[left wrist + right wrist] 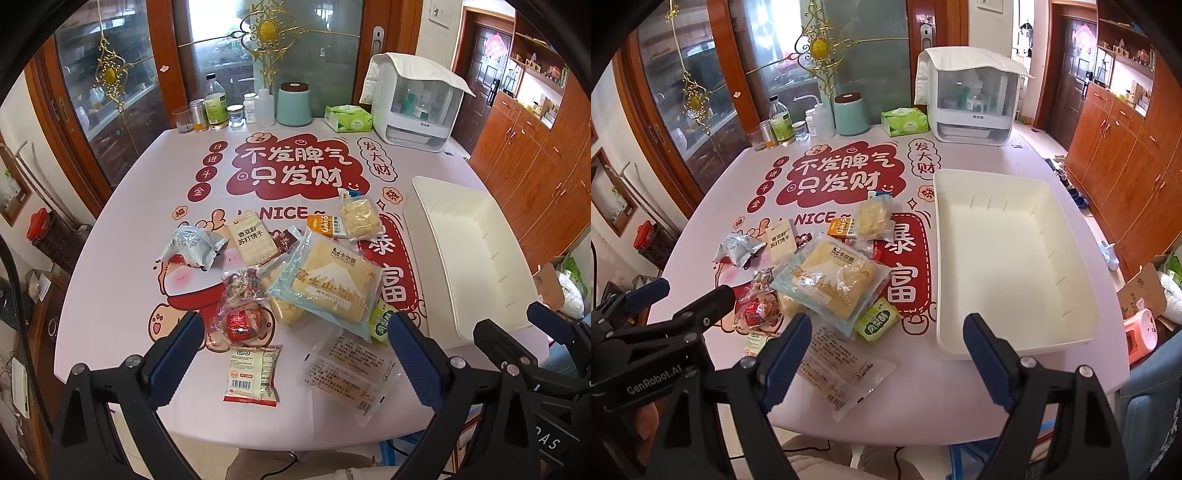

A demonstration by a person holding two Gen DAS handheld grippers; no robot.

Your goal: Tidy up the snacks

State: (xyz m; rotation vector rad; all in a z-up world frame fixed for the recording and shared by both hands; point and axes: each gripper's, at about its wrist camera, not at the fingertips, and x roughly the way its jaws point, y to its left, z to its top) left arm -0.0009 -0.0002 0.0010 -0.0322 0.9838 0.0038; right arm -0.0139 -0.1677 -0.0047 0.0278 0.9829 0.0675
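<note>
Both grippers are hovering over the near edge of the worktop [713,206], jaws wide apart, nothing between them. Left gripper [295,350] is hanging above the snack pile [280,277]; right gripper [886,354] is sitting between the pile and the white bin [1015,258]. Snacks are lying loose mid-worktop: bread bag [328,284], LIPO pack [253,373], clear pack [842,365], green pack [877,319], silver pouch [194,245]. Bin is standing empty just right of them.

We read "NICE" on the desk cover [291,213], "LiPO" on a snack packet [252,373], "OATS" on an orange bar [327,226], and "GenRobot.AI" on the left claw [685,299].
</note>
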